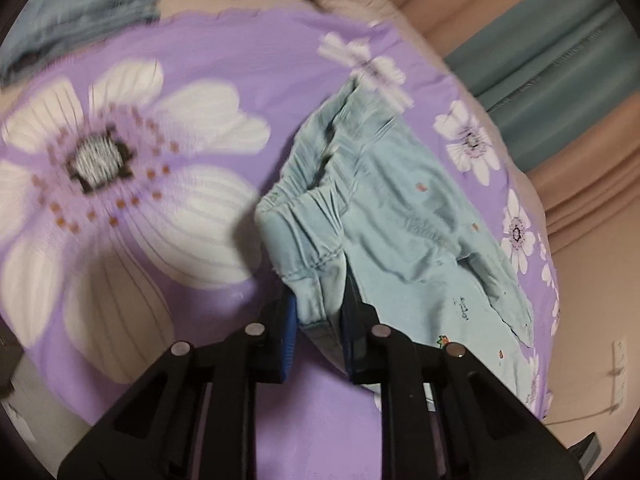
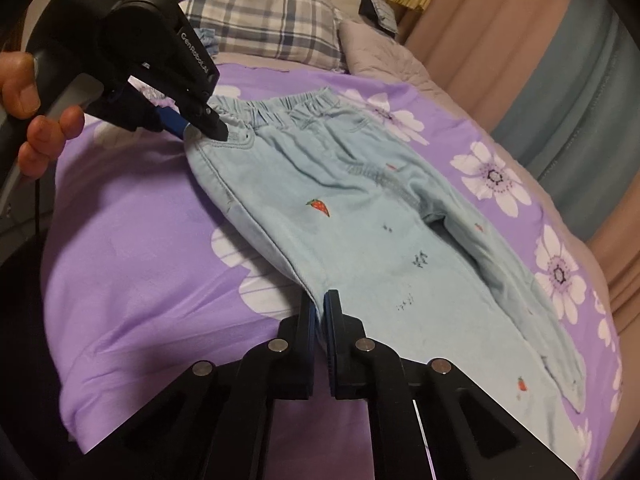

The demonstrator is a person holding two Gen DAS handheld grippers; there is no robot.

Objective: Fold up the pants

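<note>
Denim pants (image 2: 360, 216) pinched by both: left gripper (image 2: 200, 130) clamps the waistband, right gripper (image 2: 320, 312) the near side seam; best lift evenly, keeping that edge taut.

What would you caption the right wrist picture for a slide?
Two hand-held grippers pinch light blue pants on a purple flowered bedspread: left gripper at the waistband, right gripper on the side seam.

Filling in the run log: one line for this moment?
left gripper: shut on pants waistband | right gripper: shut on leg edge | bedsheet

one pair of pants (image 2: 360, 216); two claws (image 2: 320, 312) (image 1: 320, 312); one purple floral sheet (image 2: 140, 240); one plaid pillow (image 2: 264, 20)
</note>
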